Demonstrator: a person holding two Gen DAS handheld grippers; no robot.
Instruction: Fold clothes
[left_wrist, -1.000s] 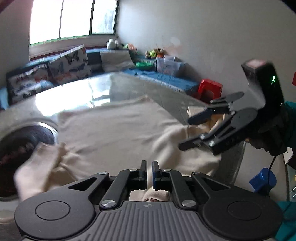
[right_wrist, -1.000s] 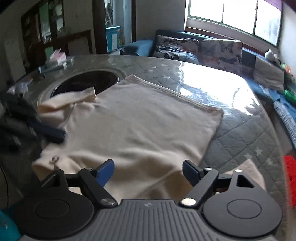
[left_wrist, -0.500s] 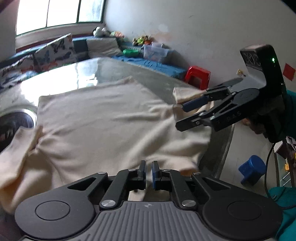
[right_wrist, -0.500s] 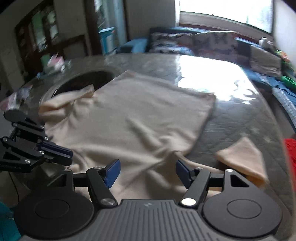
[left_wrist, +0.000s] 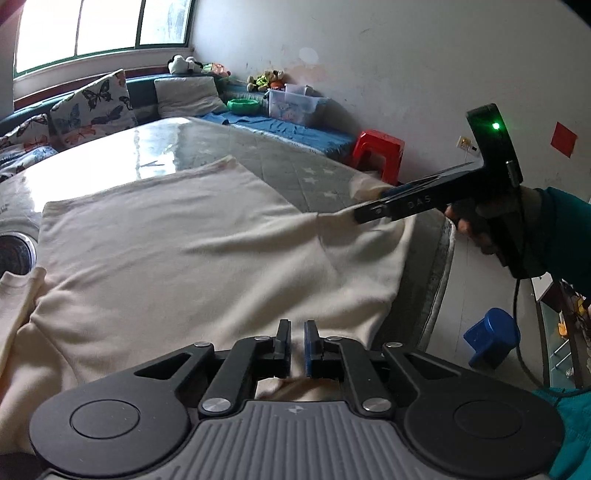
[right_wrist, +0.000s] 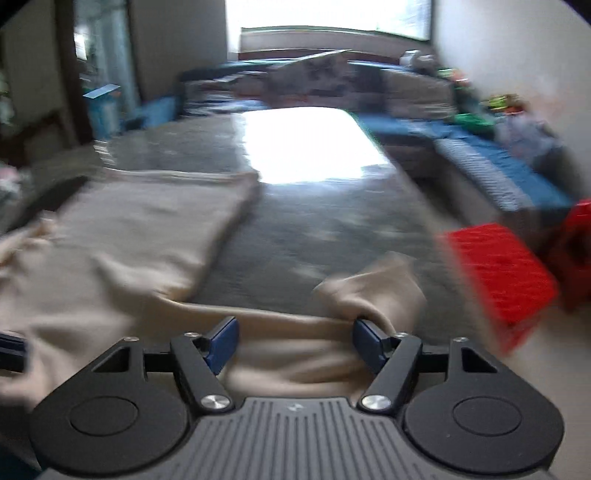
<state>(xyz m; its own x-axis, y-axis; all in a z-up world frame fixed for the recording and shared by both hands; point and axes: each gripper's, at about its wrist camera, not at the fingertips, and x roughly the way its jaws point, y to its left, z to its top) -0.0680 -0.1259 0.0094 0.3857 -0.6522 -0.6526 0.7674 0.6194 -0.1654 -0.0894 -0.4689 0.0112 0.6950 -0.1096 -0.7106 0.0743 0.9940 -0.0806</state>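
Cream shirt (left_wrist: 177, 258) lies spread across the table (left_wrist: 303, 173), filling mid-frame. Left gripper (left_wrist: 297, 345), bottom centre, is clenched on its near hem. Right gripper (right_wrist: 293, 341) looks released, jaws apart around the sleeve (right_wrist: 384, 291), though that view is blurred.

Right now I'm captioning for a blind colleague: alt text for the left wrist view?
A cream garment lies spread on a quilted table, the shut left gripper at its near edge. The right gripper, held in a hand, meets the sleeve.
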